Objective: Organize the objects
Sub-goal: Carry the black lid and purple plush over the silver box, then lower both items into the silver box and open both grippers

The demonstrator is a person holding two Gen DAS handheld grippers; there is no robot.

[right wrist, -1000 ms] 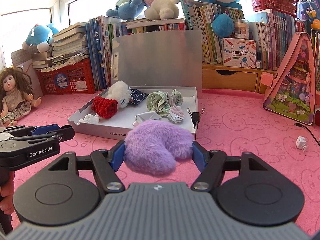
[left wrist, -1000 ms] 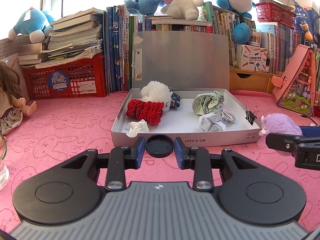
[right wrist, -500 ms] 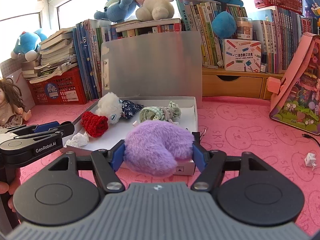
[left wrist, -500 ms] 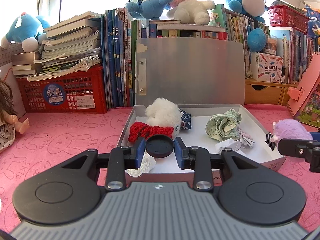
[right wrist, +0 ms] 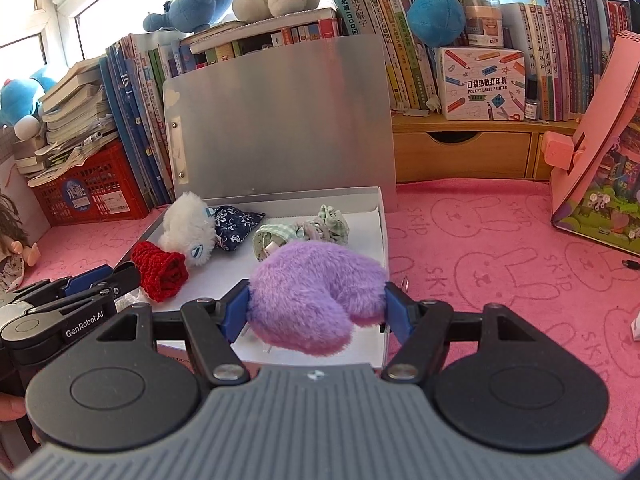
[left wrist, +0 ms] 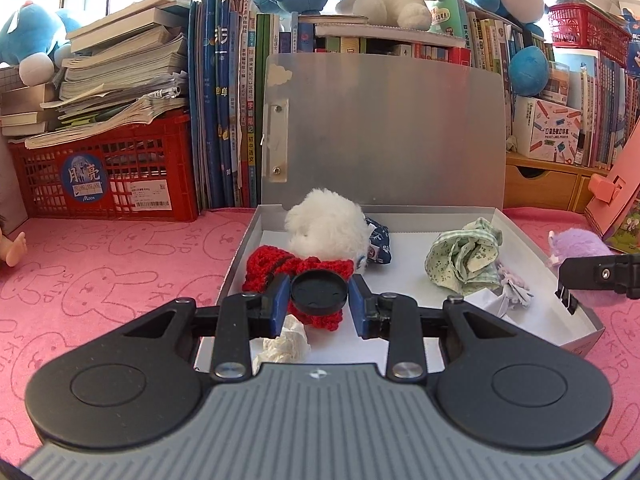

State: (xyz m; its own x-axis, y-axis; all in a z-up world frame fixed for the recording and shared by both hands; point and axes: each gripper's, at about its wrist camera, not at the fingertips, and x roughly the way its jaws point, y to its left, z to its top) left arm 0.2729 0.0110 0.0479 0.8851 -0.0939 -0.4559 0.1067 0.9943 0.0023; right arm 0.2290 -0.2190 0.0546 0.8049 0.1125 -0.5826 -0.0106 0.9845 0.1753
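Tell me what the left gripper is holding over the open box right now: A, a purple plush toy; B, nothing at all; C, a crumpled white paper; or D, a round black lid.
D: in the left wrist view the left gripper is shut on a round black lid, held above the white box; the purple plush toy is in the right gripper.

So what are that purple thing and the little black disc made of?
The purple thing looks like plush fabric: long, fuzzy pile, dented where the right fingers squeeze it. The black disc looks like matte hard plastic, smooth with a raised rim; possibly a lid.
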